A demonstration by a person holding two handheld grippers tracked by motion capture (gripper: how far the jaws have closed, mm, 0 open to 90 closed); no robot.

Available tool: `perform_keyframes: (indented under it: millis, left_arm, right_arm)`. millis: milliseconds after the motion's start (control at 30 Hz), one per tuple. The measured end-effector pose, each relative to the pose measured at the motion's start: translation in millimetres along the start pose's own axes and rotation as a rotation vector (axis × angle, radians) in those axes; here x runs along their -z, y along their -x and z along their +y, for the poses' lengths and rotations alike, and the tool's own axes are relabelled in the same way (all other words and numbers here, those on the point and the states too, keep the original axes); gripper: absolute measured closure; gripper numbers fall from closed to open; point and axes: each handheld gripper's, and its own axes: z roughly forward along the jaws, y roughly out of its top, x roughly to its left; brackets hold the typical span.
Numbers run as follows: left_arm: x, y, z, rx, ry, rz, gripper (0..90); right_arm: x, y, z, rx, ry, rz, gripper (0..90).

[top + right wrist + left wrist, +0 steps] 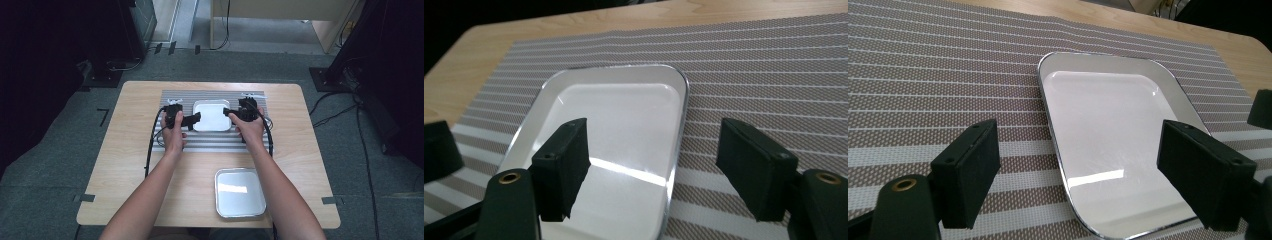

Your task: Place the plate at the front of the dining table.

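Your left tongs point(196, 119) stand wide, holding nothing, jaws straddling the left rim of the tray point(212, 115) on the mat point(175, 96); in the left gripper view point(1078, 175) one pad sits over the mat and the other over the tray's shiny floor. Your right tongs point(228, 112) are wide and empty too, pointing in from the tray's 3 o'clock side; in the right gripper view point(651, 165) the tray's right rim point(676, 145) runs between the jaws. Whether any pad touches the tray I cannot tell. The tray lies flat at the middle of the striped mat, which covers the far half of the desk point(135, 165). A second tray point(240, 192) rests on bare wood at 6 o'clock from the first, well apart, near your edge of the desk.
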Motion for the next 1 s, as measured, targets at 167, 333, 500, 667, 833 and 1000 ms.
perform_keyframes:
  millis: [167,333,500,667,833,1000]
  left_arm:
    - [12.6,-1.8,-3.1,-0.019,0.009,-0.016,16.2]
    - [28.9,-2.9,-8.6,-0.041,0.026,-0.036,15.4]
    - [42.1,-6.6,-16.5,-0.058,0.031,-0.04,15.4]
    - [55.6,-12.2,-25.2,-0.069,0.038,-0.06,14.4]
    - [71.5,-19.6,-35.0,-0.093,0.05,-0.064,13.8]
    - [82.5,-24.9,-41.3,-0.094,0.059,-0.07,13.1]
  right_arm:
    - [14.2,-0.7,-5.4,0.012,0.0,-0.02,28.6]
    - [25.6,0.6,-10.3,0.02,-0.002,-0.015,28.3]
    - [39.1,3.1,-17.3,0.03,-0.003,-0.005,27.1]
    - [53.0,5.5,-24.8,0.041,0.012,0.005,22.4]
    - [67.4,12.3,-33.3,0.058,0.025,-0.033,20.5]
    - [77.5,17.4,-38.8,0.056,0.025,-0.024,20.6]
